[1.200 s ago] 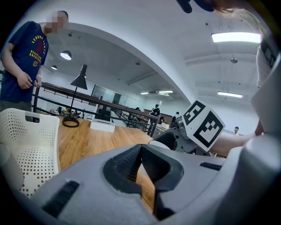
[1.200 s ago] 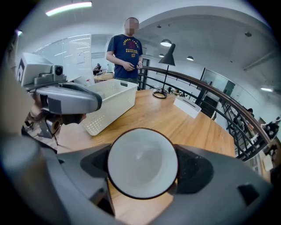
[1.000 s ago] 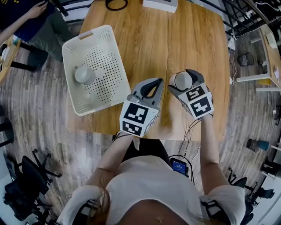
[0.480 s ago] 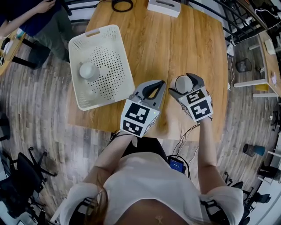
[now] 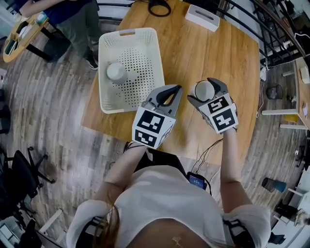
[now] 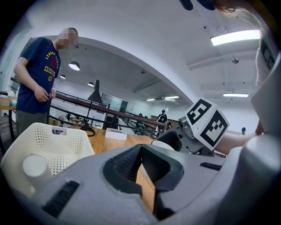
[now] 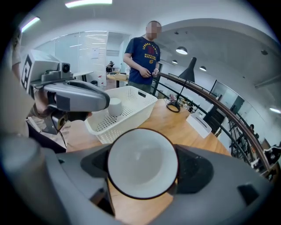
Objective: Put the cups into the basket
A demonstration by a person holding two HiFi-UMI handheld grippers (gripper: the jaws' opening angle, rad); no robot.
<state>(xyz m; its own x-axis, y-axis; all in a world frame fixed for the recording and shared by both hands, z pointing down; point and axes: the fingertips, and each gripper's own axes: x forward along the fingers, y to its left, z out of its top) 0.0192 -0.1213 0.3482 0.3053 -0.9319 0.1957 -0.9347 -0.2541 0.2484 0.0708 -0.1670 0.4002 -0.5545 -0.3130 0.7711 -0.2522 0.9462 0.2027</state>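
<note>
A white cup (image 5: 204,90) with a dark rim sits between the jaws of my right gripper (image 5: 206,90), which is shut on it above the wooden table (image 5: 227,53); its open mouth (image 7: 142,163) fills the right gripper view. The white perforated basket (image 5: 150,48) stands on the table's left part, with another white cup (image 5: 116,71) upside down inside it. My left gripper (image 5: 168,95) hangs just left of the right one, near the basket's front right corner, its jaws shut with nothing between them (image 6: 140,165).
A white box (image 5: 204,17) and a coil of black cable (image 5: 158,7) lie at the table's far edge. A person in a blue shirt (image 7: 142,57) stands beyond the basket's far left side. Black chairs (image 5: 19,169) stand on the floor to the left.
The head view has shifted, so the basket and table now sit further right and lower in the picture. Both grippers hold the same pose side by side, the cup still gripped.
</note>
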